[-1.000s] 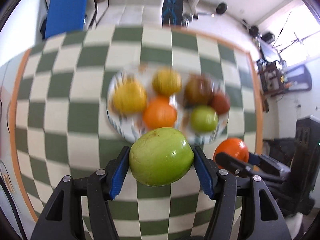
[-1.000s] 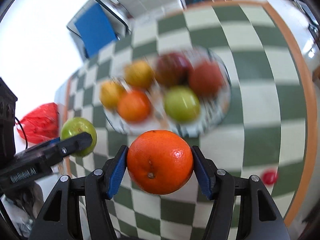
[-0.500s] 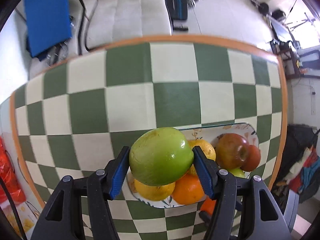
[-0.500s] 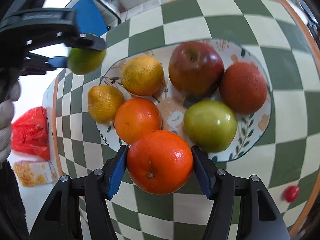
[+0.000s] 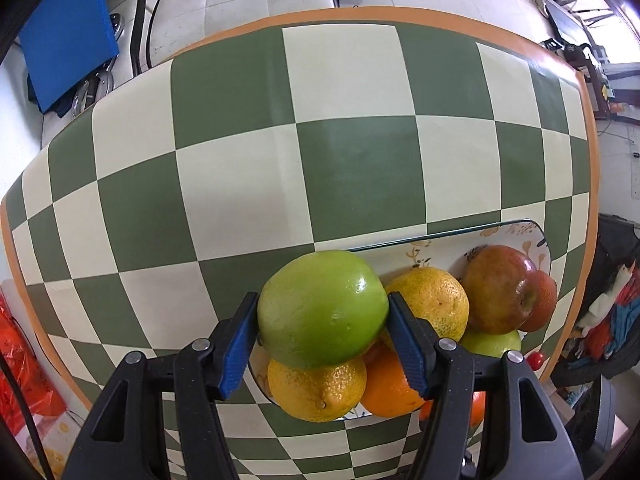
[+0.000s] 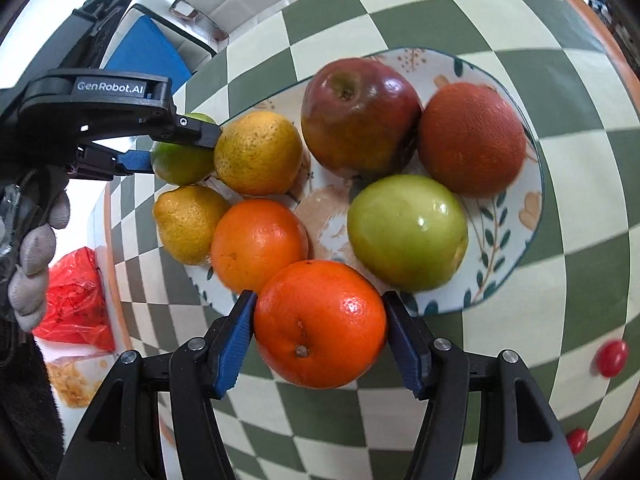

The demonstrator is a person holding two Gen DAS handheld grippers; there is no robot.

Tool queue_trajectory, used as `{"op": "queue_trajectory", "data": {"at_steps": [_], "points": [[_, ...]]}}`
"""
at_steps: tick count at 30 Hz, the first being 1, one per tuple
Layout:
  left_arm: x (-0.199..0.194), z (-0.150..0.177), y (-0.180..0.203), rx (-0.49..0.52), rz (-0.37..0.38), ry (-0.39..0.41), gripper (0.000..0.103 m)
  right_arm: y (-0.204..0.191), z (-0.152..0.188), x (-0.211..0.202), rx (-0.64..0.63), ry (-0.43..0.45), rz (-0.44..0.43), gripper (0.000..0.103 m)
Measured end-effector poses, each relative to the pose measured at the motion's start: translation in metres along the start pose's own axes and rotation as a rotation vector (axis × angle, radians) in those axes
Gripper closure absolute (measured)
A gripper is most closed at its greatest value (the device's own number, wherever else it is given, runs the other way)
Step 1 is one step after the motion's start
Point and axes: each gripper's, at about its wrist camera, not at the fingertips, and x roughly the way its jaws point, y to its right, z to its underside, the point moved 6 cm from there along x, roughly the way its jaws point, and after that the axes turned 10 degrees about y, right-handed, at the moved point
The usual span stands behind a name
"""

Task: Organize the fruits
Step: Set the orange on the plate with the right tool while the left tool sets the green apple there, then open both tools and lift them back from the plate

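Holding fruit in both grippers, we see the left gripper (image 5: 322,336) clamped on a green apple (image 5: 322,308), blue pads pressed on both its sides, hanging over the plate's (image 6: 516,240) left edge beside a yellow-green citrus (image 6: 258,153) and above a lemon (image 5: 317,390). Our right gripper (image 6: 320,332) is closed on an orange (image 6: 320,323) at the plate's near rim, just beside another orange (image 6: 258,245) and a second green apple (image 6: 407,233). A red apple (image 6: 358,116) and a dark red-orange fruit (image 6: 472,138) crowd the far side. The checkered tablecloth (image 5: 360,160) lies open beyond the plate.
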Motion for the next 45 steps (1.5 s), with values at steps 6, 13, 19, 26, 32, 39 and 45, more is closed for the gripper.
{"op": "queue_trajectory", "data": {"at_steps": [6,13,19,26,32,39,45], "points": [[-0.002,0.001,0.003,-0.002,-0.017,0.022,0.042,-0.024,-0.031,-0.022,-0.087,0.091,0.024,0.037],[-0.021,0.0,-0.009,-0.063,-0.004,0.081,0.015,-0.03,-0.057,-0.004,-0.11,0.088,0.075,0.035],[-0.046,0.009,-0.02,-0.074,-0.046,0.167,0.015,-0.029,-0.055,-0.017,-0.07,0.104,0.037,0.022],[-0.084,0.054,-0.012,-0.082,-0.111,0.351,0.015,-0.014,-0.048,-0.062,-0.194,0.182,0.19,0.008],[-0.096,0.1,0.003,-0.101,-0.109,0.418,0.015,0.004,-0.034,-0.093,-0.237,0.222,0.271,0.008],[-0.12,0.147,0.022,-0.123,-0.118,0.498,0.015,0.003,-0.018,-0.139,-0.29,0.295,0.299,0.008],[-0.156,0.179,0.037,-0.127,-0.129,0.587,0.015,-0.003,-0.004,-0.179,-0.313,0.354,0.296,0.008]]}}
